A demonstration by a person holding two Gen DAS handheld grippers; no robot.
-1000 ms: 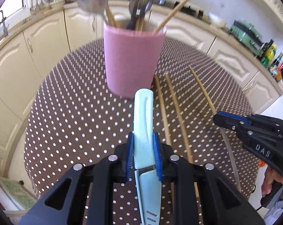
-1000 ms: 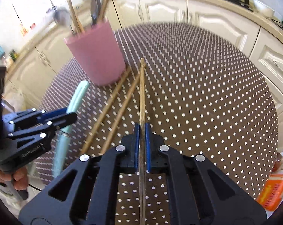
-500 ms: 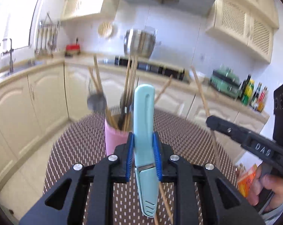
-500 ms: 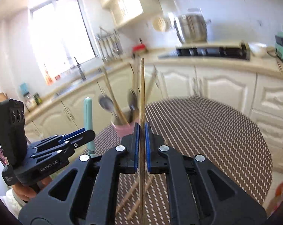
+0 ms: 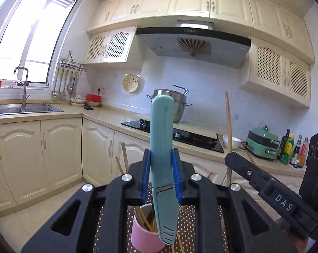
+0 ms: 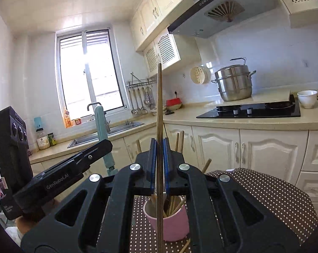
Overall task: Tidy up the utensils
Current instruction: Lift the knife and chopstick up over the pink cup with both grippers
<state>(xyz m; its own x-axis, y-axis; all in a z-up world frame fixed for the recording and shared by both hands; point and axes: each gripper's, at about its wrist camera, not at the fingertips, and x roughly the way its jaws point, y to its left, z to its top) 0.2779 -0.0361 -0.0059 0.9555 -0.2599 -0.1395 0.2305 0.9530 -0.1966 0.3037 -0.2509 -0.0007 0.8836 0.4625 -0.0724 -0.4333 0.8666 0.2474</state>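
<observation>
Two grippers: left gripper (image 5: 161,177), right gripper (image 6: 159,164). One teal knife (image 5: 161,139), one chopstick (image 6: 159,113) raised. One pink cup (image 6: 169,223) on the dotted worktop (image 6: 264,194); sticks inside too crowded to count. One steel pot (image 6: 233,84), one white bowl (image 6: 307,98) far right. One sink (image 5: 21,109) far left.

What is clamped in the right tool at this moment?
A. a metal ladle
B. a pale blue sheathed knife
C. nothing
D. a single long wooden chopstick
D: in the right wrist view the right tool pinches a single long wooden chopstick upright between its blue pads, above the pink cylindrical utensil cup.
</observation>
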